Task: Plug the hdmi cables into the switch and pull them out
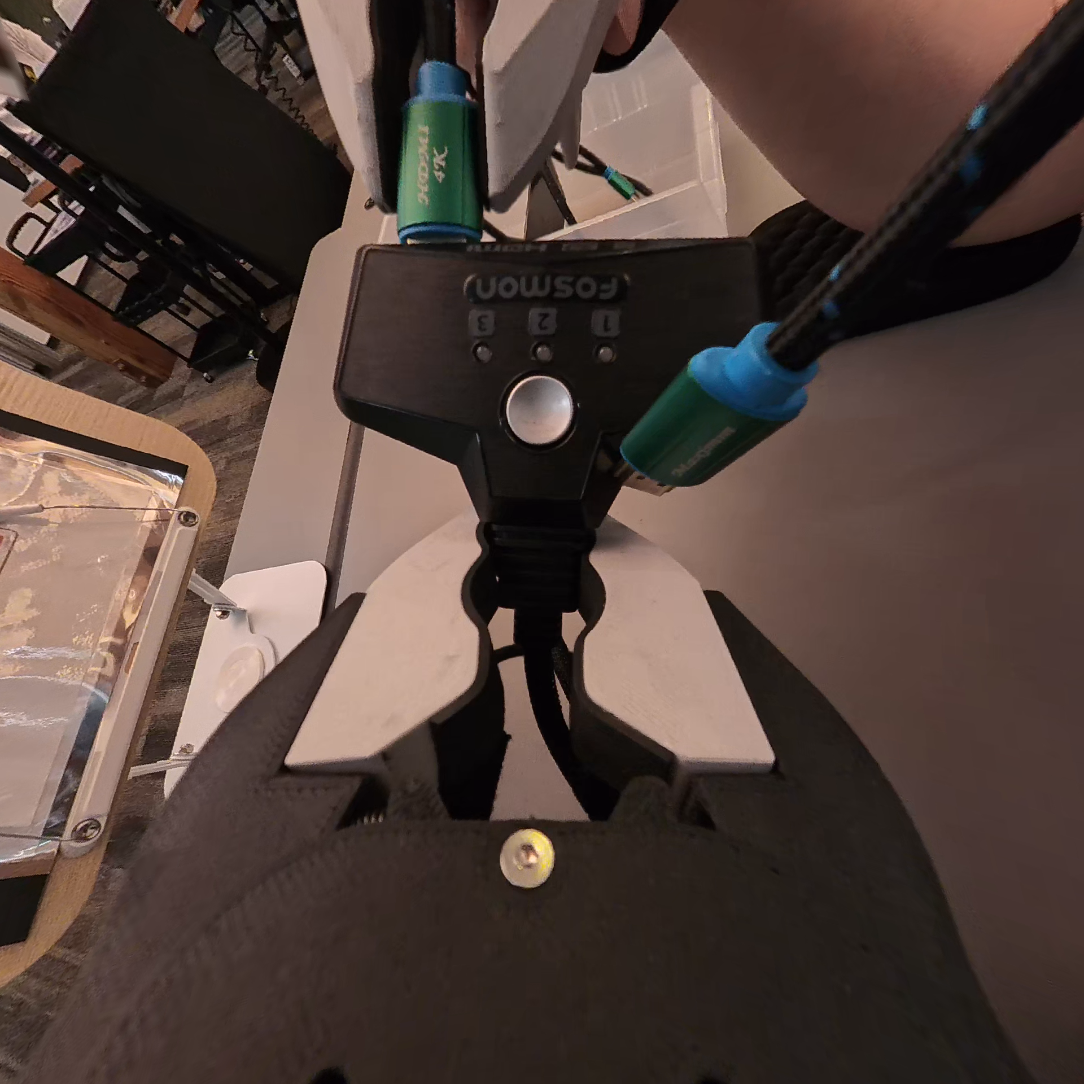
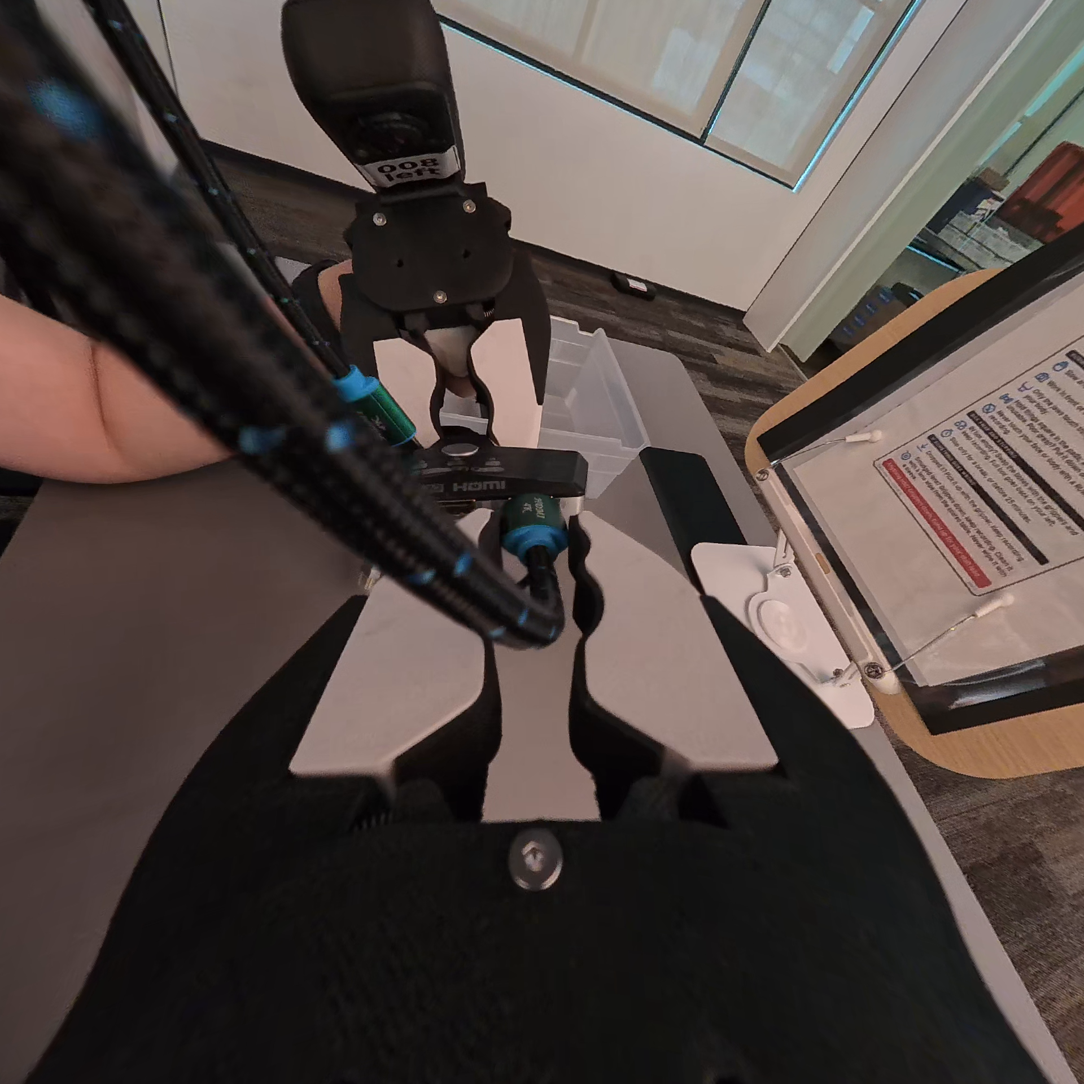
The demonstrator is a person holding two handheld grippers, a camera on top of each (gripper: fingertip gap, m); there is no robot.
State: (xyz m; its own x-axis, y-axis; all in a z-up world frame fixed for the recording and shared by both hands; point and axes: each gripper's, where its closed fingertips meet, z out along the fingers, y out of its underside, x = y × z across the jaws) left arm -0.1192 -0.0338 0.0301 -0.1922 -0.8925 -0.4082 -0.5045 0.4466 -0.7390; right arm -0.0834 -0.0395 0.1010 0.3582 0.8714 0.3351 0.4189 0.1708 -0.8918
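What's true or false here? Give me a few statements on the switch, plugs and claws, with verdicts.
1. The left claw grips the switch by its cable neck. True.
2. The right claw is empty. False: it closes on a green plug at the switch's port edge.
3. The second green plug is seated in a port. False: it hangs loose beside the switch, its metal tip exposed.
4. The switch has a round silver button on top. True.
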